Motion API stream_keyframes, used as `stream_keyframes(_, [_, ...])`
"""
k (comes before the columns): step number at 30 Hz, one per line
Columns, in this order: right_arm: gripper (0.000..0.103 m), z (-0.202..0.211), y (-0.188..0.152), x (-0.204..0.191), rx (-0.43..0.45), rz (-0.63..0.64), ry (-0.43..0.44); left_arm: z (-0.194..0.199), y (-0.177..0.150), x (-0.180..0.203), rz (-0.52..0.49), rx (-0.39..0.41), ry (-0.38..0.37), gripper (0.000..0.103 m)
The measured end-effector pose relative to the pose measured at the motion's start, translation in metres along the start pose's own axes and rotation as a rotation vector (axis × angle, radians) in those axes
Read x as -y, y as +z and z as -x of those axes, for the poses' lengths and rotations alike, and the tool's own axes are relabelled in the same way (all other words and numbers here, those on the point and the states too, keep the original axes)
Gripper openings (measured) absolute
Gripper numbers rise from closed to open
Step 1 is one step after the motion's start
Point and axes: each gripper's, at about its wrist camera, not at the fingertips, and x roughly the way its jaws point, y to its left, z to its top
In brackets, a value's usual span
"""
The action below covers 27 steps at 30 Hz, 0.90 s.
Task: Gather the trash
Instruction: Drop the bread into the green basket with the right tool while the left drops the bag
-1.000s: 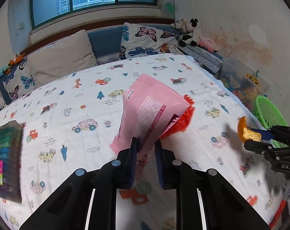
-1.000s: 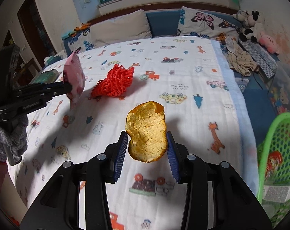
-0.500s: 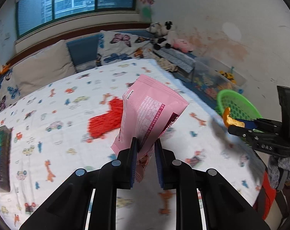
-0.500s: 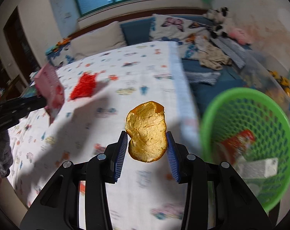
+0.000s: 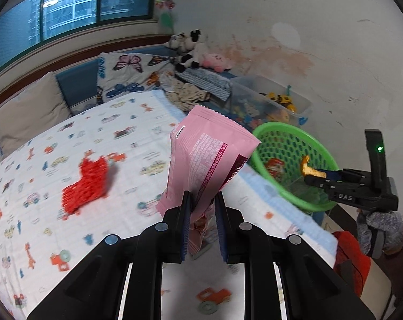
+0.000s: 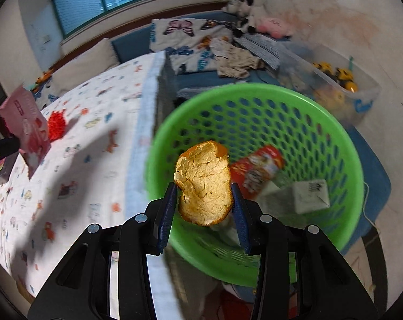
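My right gripper [image 6: 204, 208] hangs over the green basket [image 6: 345, 138] at the right of the frame, its jaws just starting to open with the orange peel [image 6: 204, 184] between them, the pads not yet clear of its edges. The peel is light, curled and fairly stiff, pith facing me — I judge an edge-to-edge pinch suits it and it should drop cleanly. My left gripper [image 5: 202, 221] has its jaws closed on the lower end of the pink wrapper [image 5: 206, 160], which stands up mid-frame over the bed [image 5: 137, 144]. It is thin, crinkly film, nearly weightless and slick, so a firm pinch near a sealed end is best. By my count: one peel, one pink wrapper, one red mesh [image 5: 88, 184] lying on the bed at centre left — and in the basket one red wrapper [image 6: 257, 170] and one pale carton [image 6: 308, 196].
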Motion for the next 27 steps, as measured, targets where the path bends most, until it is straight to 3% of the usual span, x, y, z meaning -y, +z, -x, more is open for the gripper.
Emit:
stream_keyframes(8, [0.045, 0.005, -0.008, 0.031, 0.0, -0.06, -0.023, -0.012, 0.017, 0.036, -0.044, 0.004, -0.045, 0.015])
stream_keyframes(27, [0.062, 0.048, -0.024, 0.075, 0.071, -0.138, -0.049, -0.064, 0.047, 0.119, -0.109, -0.04, -0.168, 0.014])
